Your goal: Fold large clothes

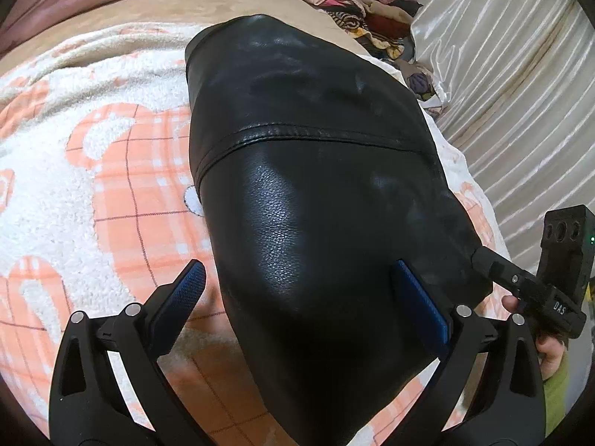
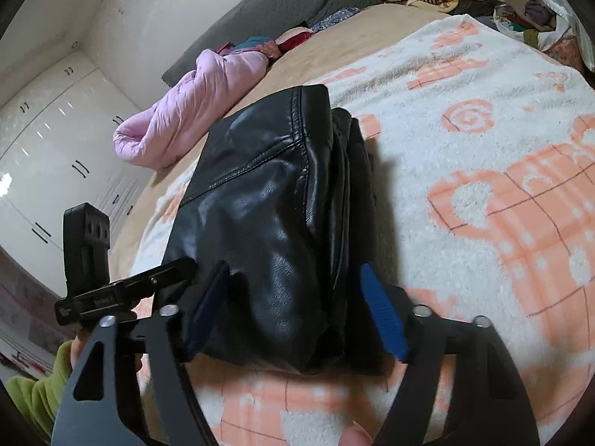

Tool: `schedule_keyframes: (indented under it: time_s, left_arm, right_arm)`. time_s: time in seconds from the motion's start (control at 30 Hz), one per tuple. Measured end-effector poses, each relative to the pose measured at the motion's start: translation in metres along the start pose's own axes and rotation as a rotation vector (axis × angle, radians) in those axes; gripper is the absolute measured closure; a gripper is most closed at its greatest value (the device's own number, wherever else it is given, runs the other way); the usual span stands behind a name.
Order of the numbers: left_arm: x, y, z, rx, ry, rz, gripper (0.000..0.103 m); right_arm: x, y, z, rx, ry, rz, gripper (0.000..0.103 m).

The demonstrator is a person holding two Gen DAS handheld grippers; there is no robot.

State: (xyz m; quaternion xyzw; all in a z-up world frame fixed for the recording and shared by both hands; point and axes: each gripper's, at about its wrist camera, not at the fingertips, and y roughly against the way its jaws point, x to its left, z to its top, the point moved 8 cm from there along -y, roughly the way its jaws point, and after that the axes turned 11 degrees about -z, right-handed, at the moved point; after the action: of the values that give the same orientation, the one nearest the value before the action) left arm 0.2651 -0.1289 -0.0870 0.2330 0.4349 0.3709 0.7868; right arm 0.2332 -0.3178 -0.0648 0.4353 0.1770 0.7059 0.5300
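Both claws, the left claw [image 1: 297, 293] and right claw [image 2: 293, 297], are spread wide over the folded black jacket [image 1: 312, 171] on the bed [image 1: 111, 171], so next comes another piece.

A bed [image 2: 372, 26] carries a white-and-orange blanket [image 1: 111, 171]. On the blanket lies the folded black leather jacket [image 1: 316, 171]; a pink quilt [image 2: 186, 107] lies beyond it.
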Motion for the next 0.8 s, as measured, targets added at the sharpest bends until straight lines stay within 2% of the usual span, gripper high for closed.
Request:
schedule_keyframes:
  time_s: [0.07, 0.27, 0.33, 0.4, 0.5, 0.6, 0.67, 0.7, 0.73, 0.8]
  left_arm:
    - [-0.001, 0.001, 0.001, 0.002, -0.008, 0.006, 0.009]
    - [-0.006, 0.0, 0.002, 0.007, -0.026, 0.019, 0.009]
    - [-0.009, -0.002, 0.001, 0.011, -0.028, 0.019, 0.009]
    - [-0.011, -0.005, 0.002, 0.015, -0.029, 0.02, 0.009]
    - [-0.015, -0.003, 0.001, 0.023, -0.034, 0.024, 0.009]
    - [-0.021, 0.001, 0.004, 0.011, -0.034, -0.005, 0.009]
    - [-0.019, -0.003, 0.0, 0.024, -0.032, 0.002, 0.009]
    - [-0.017, -0.008, -0.002, 0.037, -0.028, 0.009, 0.009]
    - [-0.014, -0.014, -0.006, 0.054, -0.015, 0.012, 0.009]
    - [-0.008, -0.019, -0.01, 0.044, 0.045, -0.011, 0.008]
  right_arm:
    - [-0.001, -0.001, -0.001, 0.005, -0.008, 0.003, 0.044]
    - [-0.007, -0.008, -0.003, 0.02, -0.049, 0.008, 0.047]
    - [-0.006, -0.008, -0.004, 0.017, -0.046, 0.024, 0.063]
    - [-0.003, -0.006, -0.003, 0.001, -0.025, 0.01, 0.073]
    - [0.005, 0.004, 0.0, -0.016, 0.01, -0.012, 0.079]
    - [0.009, 0.019, 0.006, -0.056, 0.057, -0.027, 0.079]
    - [0.0, 0.009, -0.001, -0.012, 0.042, -0.065, 0.078]
    - [-0.007, -0.002, -0.008, 0.035, 0.026, -0.079, 0.075]
    - [-0.013, -0.008, -0.011, 0.052, 0.01, -0.098, 0.067]
    - [-0.022, -0.011, -0.014, 0.054, -0.031, -0.097, 0.058]
